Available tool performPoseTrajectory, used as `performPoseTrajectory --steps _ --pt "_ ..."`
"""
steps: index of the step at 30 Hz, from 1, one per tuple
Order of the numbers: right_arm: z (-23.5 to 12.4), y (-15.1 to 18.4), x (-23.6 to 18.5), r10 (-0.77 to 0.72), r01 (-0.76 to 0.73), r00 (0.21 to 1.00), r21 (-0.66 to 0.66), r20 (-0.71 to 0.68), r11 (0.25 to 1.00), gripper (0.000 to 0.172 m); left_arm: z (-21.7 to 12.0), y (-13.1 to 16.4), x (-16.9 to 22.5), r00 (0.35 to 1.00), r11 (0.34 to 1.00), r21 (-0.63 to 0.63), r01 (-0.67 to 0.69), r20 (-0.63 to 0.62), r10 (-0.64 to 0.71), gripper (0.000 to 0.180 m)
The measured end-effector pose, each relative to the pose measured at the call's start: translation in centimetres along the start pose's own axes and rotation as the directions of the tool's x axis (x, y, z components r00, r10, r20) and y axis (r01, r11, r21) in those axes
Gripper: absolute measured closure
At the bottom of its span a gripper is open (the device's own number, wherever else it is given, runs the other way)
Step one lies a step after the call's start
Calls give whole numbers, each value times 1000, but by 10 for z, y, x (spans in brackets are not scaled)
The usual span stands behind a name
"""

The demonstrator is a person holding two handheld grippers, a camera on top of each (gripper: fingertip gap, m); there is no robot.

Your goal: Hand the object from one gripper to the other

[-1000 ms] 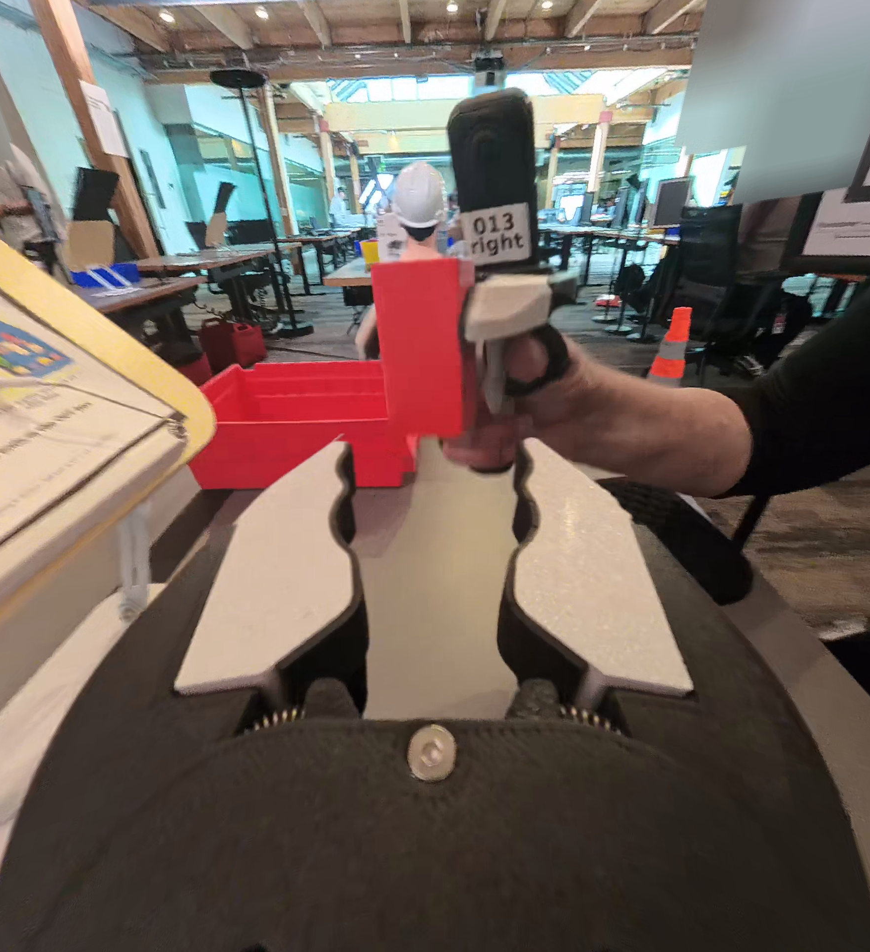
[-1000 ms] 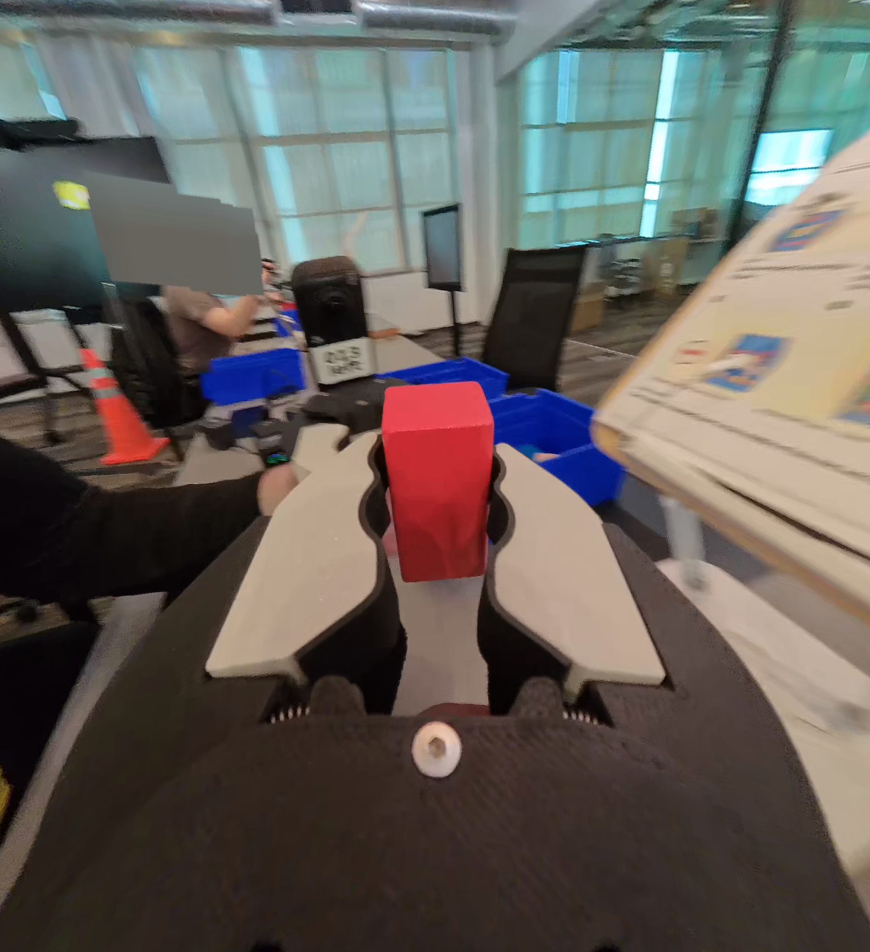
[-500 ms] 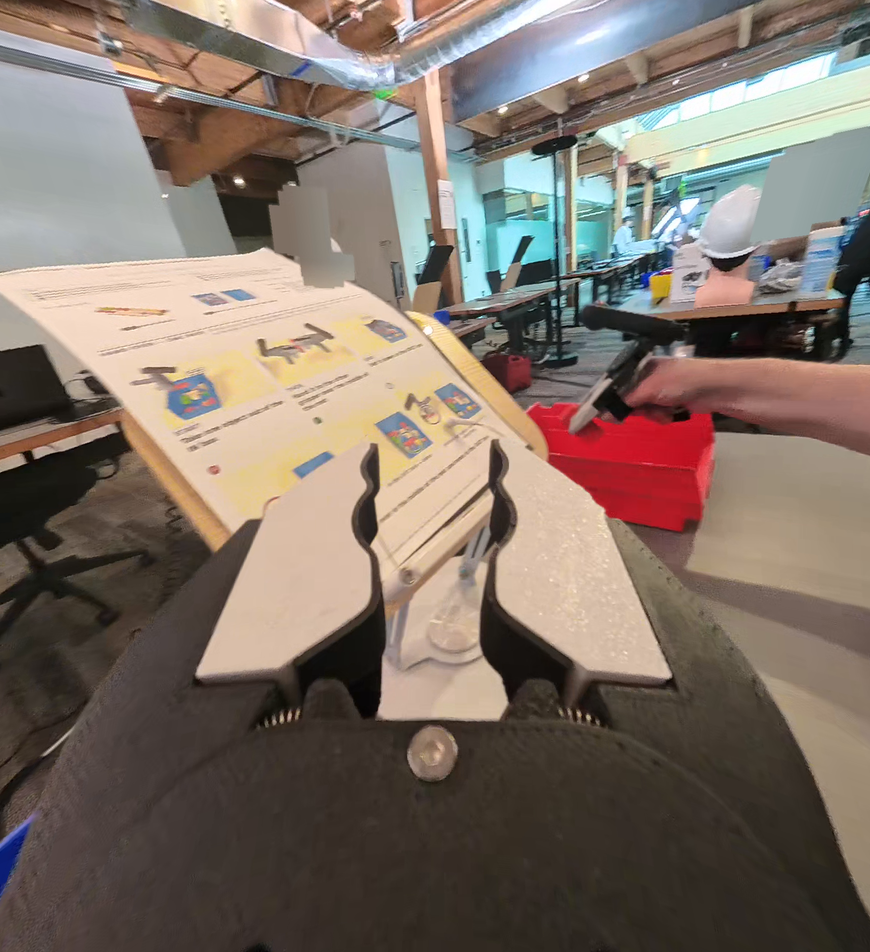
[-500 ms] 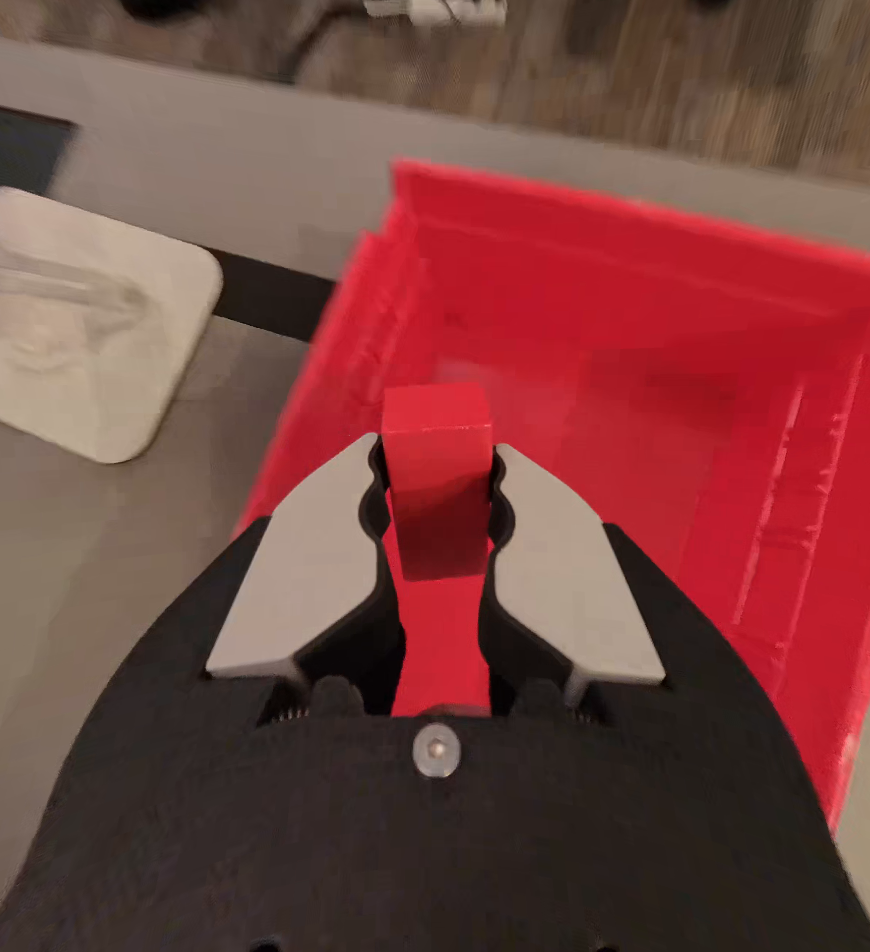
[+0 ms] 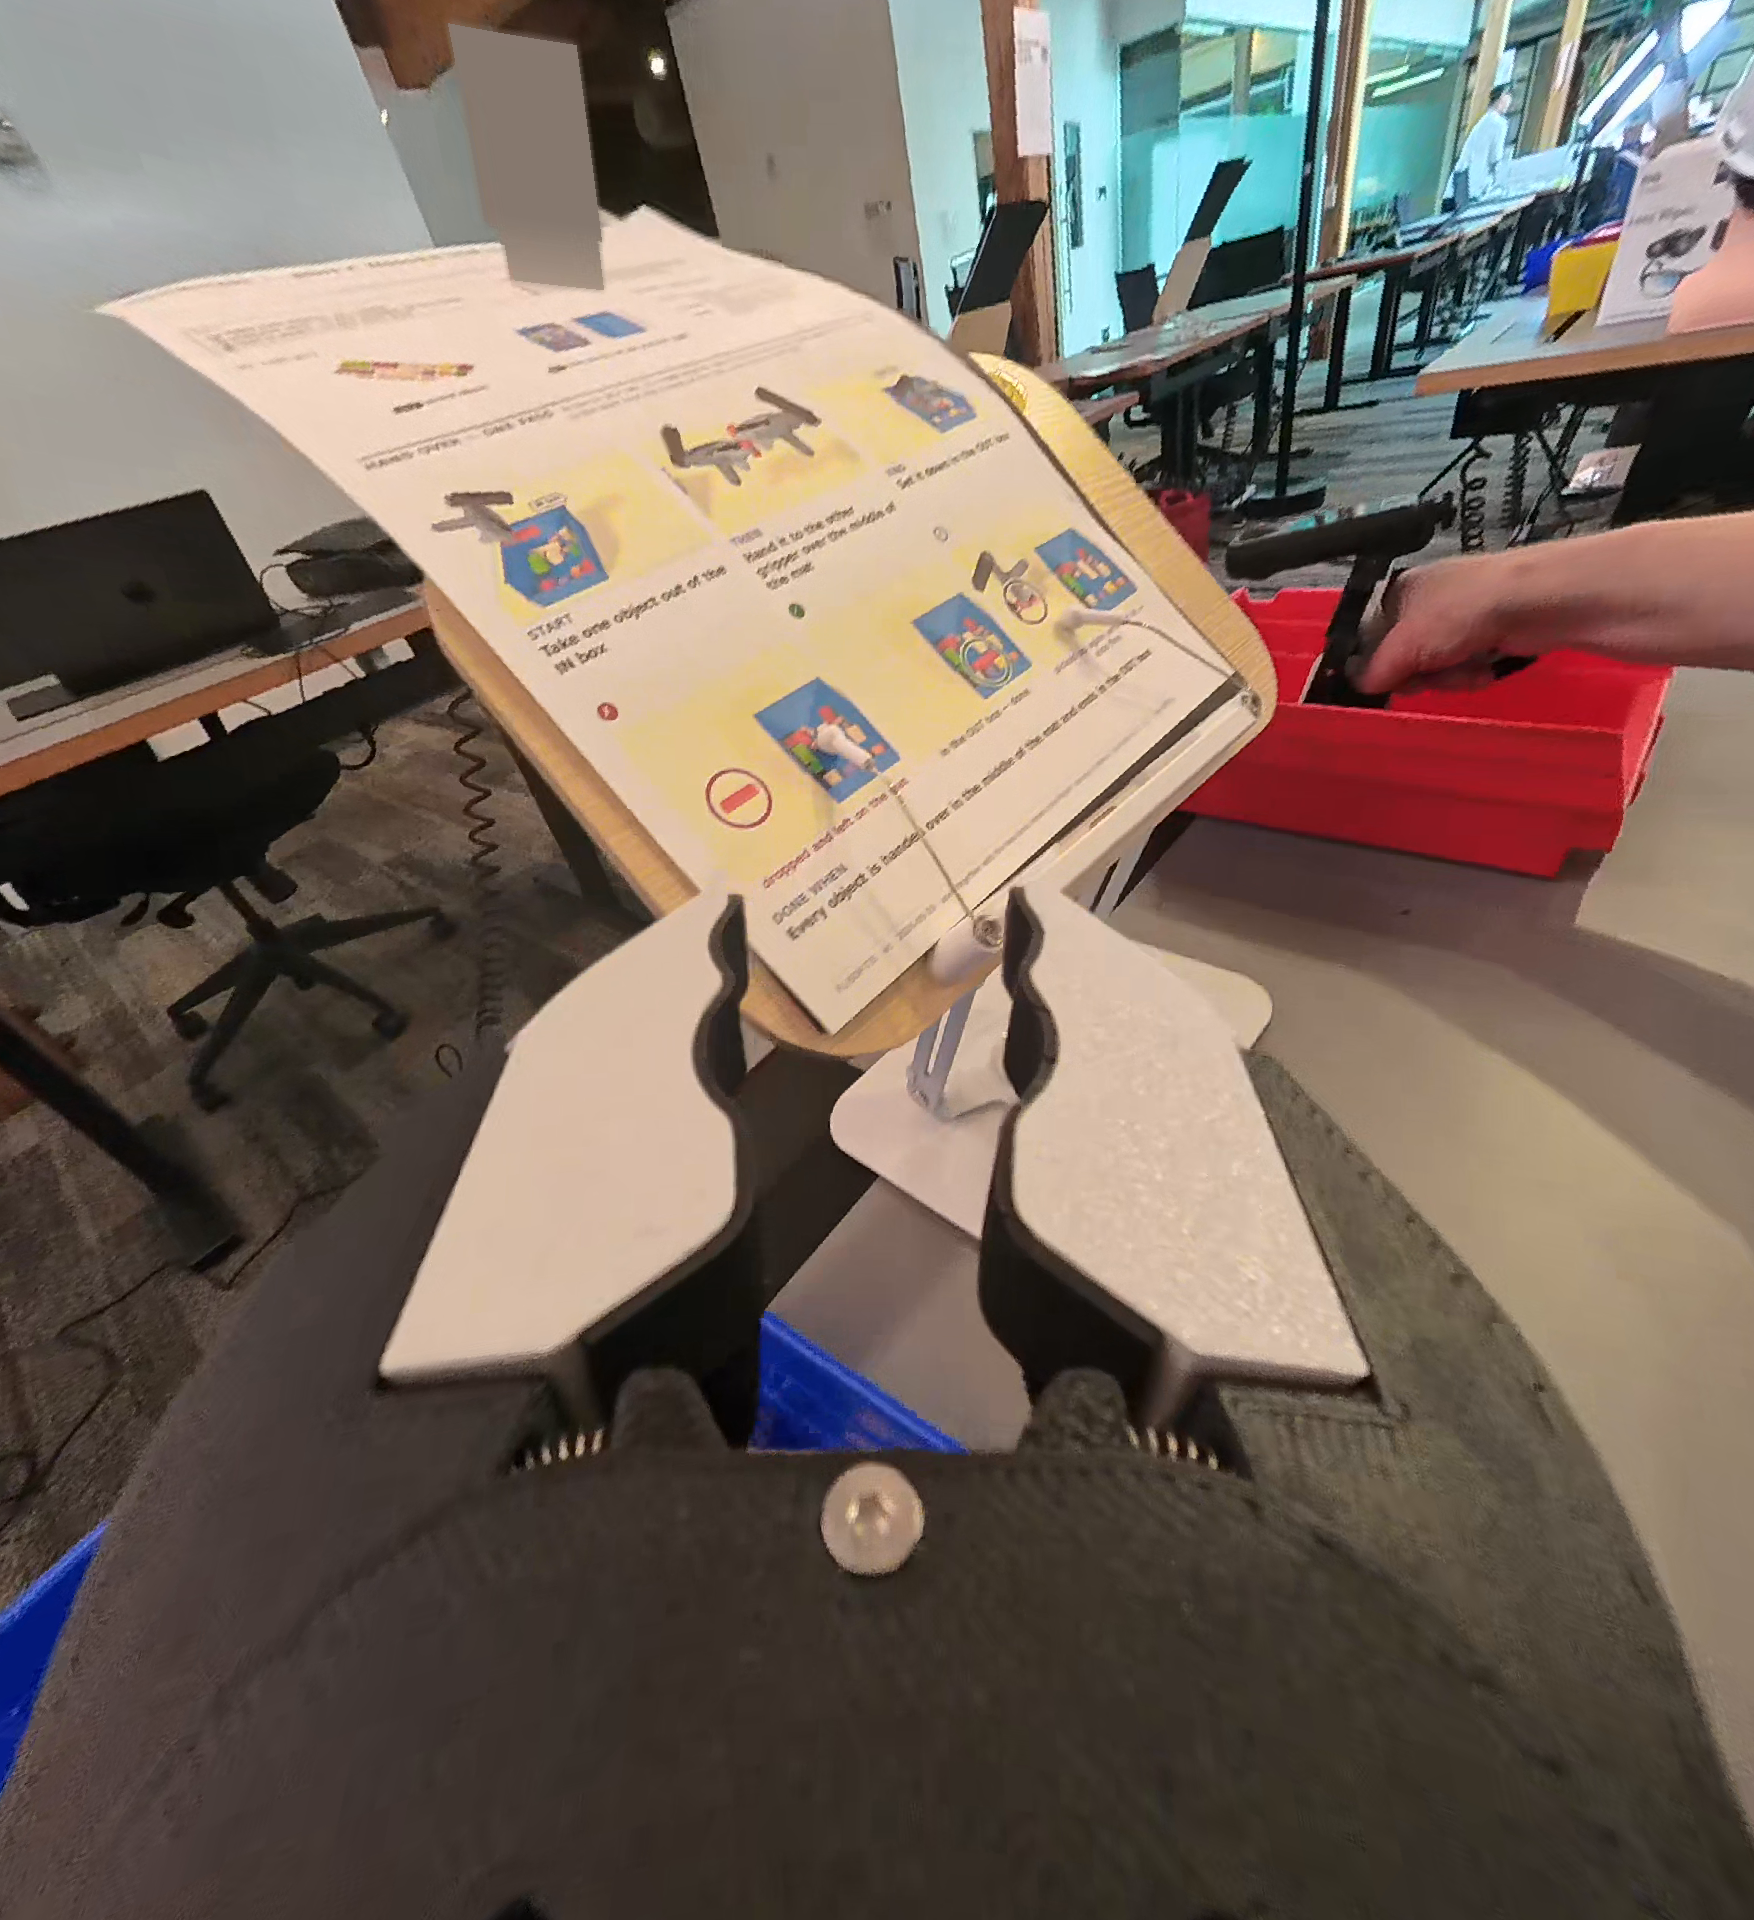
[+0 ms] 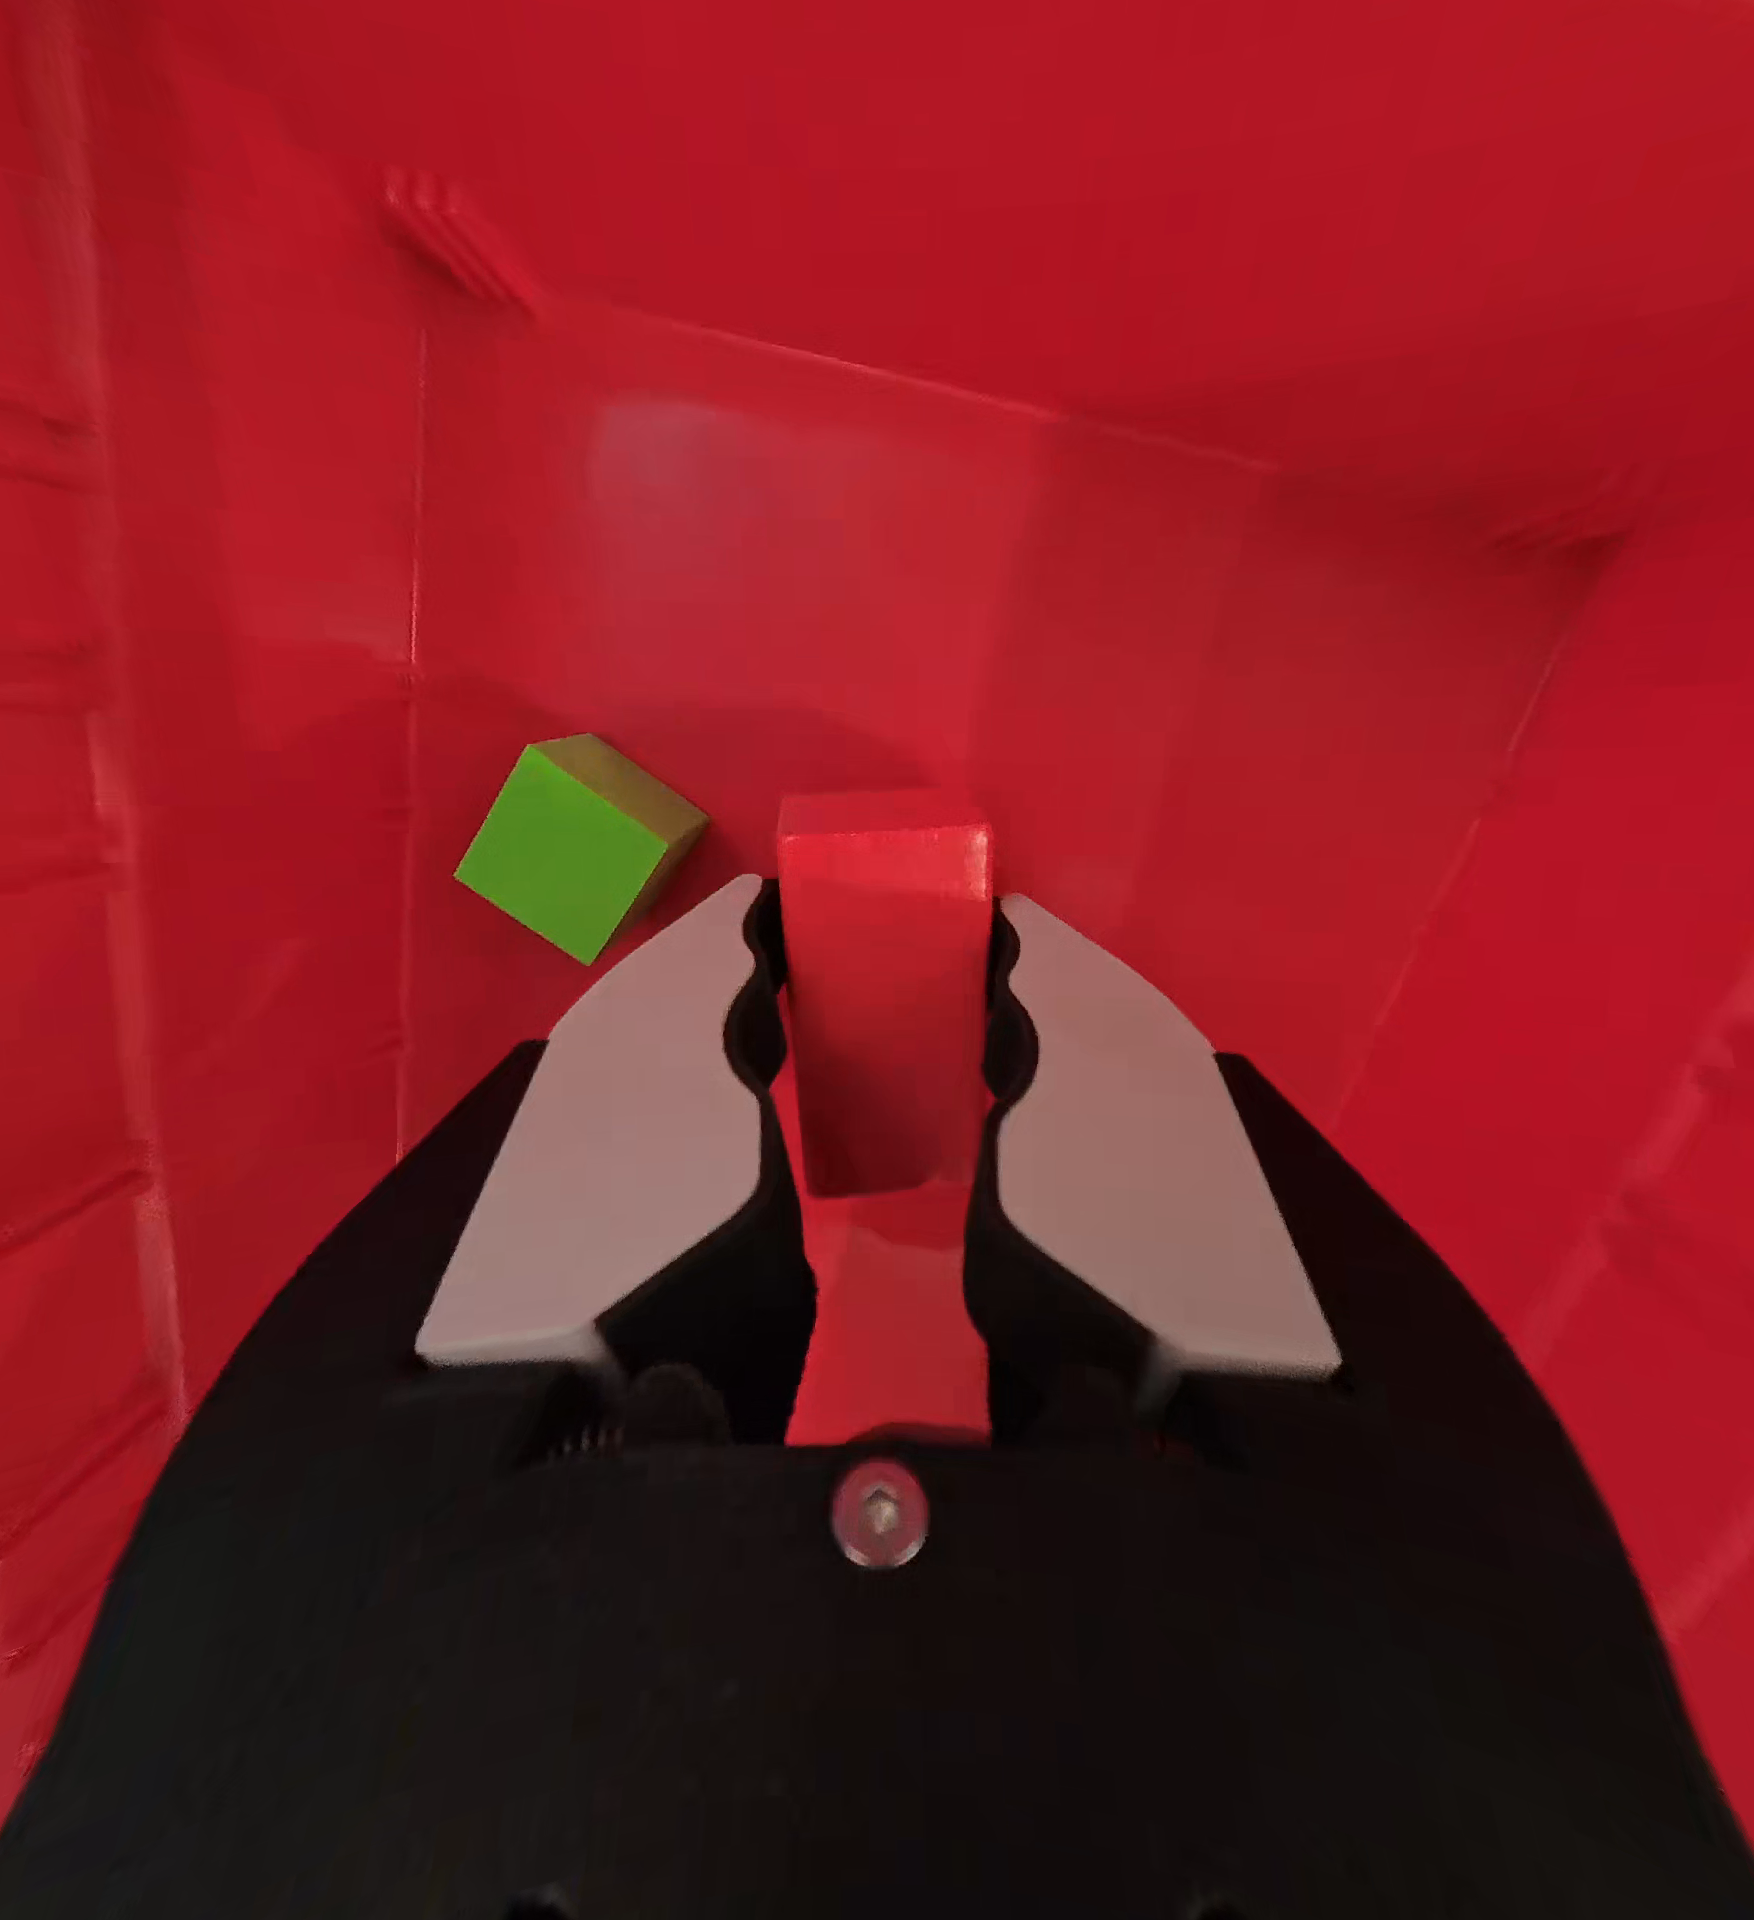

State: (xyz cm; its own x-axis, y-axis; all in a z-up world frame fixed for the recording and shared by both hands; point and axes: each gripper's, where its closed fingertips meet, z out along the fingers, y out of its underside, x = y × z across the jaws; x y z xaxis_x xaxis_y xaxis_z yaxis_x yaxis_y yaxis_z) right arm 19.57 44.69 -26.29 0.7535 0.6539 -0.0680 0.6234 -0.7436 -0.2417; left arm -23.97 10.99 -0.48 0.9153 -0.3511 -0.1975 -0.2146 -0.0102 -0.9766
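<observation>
My right gripper point(image 6: 878, 914) is shut on a red rectangular block point(image 6: 883, 997) and holds it low inside the red bin point(image 6: 1268, 312), close to the bin's floor. A green cube point(image 6: 566, 852) lies on the bin floor just left of the block. My left gripper point(image 5: 868, 956) is open and empty, held above the table and facing an instruction sheet on a tilted stand point(image 5: 748, 623). In the left wrist view the red bin point(image 5: 1455, 769) stands at the right, with a hand point(image 5: 1444, 634) reaching the other gripper down into it.
A blue bin point(image 5: 831, 1392) shows below my left gripper. The stand's white base point(image 5: 956, 1143) sits on the grey table point(image 5: 1579, 1143). Office chairs, desks and a laptop point(image 5: 125, 592) stand to the left beyond the table edge. Spacing between my two grippers at the tips: around 60 cm. Measured from the fingertips, the green cube point(image 6: 566, 852) is 4 cm or so from the right gripper and 55 cm from the left.
My right gripper carried the red block away from the left gripper and down into the red bin, still gripping it. My left gripper swung left towards the stand and stayed empty.
</observation>
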Motion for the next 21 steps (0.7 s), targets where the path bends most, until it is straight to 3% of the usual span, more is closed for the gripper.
performPoseTrajectory --steps 4,6,10,15,18,21 --pt "0 0 0 -15 14 1000 -25 -8 1000 134 -8 13 -11 1000 997 -80 -11 27 14 131" --pt "-4 1 6 -16 15 999 -22 -47 1000 110 -14 22 -16 999 992 -128 -14 34 18 129" --pt "-32 -3 1 -31 37 997 79 -71 996 107 -35 50 -32 998 959 -283 3 64 15 124" --pt "-81 1 -26 -92 116 990 244 -106 963 111 -51 127 -57 992 816 -576 41 121 35 117" --pt "-98 9 -53 -151 173 984 301 -96 938 113 -44 169 -45 998 722 -691 -35 7 55 119" --pt "-108 18 -76 -207 227 974 336 -95 914 113 -31 198 -18 984 669 -725 -164 -170 58 124"
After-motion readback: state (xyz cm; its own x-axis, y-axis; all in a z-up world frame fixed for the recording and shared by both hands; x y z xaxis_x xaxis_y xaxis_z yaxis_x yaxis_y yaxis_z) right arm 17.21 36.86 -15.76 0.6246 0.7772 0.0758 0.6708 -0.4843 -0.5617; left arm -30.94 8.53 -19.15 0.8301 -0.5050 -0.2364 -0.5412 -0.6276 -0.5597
